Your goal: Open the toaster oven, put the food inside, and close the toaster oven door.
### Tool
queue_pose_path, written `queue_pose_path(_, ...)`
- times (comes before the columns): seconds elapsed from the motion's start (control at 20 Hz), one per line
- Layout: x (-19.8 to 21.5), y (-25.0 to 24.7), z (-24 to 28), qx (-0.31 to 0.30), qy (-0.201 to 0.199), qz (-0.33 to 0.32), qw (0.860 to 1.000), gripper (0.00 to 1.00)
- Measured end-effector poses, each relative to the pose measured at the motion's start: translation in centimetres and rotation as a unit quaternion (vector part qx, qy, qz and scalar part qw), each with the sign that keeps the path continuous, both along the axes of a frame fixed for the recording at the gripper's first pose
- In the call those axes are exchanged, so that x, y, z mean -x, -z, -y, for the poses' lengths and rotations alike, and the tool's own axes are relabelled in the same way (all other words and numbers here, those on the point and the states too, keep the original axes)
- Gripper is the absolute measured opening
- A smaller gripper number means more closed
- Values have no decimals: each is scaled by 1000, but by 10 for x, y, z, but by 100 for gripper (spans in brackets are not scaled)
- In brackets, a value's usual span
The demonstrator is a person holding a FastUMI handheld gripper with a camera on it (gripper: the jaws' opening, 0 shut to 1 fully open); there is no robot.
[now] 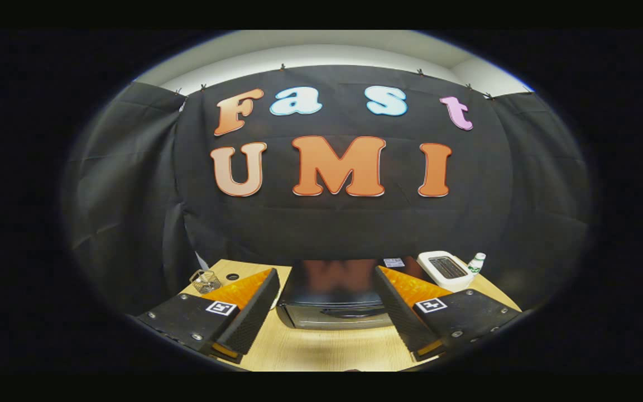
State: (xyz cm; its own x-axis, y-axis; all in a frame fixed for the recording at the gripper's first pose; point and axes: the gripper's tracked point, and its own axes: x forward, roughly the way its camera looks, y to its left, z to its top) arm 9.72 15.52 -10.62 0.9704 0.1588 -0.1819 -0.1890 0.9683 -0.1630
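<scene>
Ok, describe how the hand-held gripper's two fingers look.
The hand-held gripper has two wedge-shaped fingers: black bodies with textured black inner pads, glossy orange panels on top, small silver screws, and one square black-and-white marker tag on each.

No wording can be read: the square black-and-white markers on the hand-held gripper (327, 329) fingers are codes, and the bottle's (476, 262) label is too small.

The toaster oven (332, 296) sits on the desk (321, 349) just ahead of the spread claw (324, 326), a glass (205, 281) off to its left, a toaster (444, 269) and small bottle (476, 263) behind it to the right.
</scene>
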Motion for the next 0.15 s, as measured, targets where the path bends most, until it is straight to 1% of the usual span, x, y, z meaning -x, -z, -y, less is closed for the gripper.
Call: queue_pose_path(0.15, -1, -4, 0, -1, 2, 2, 1000, 100)
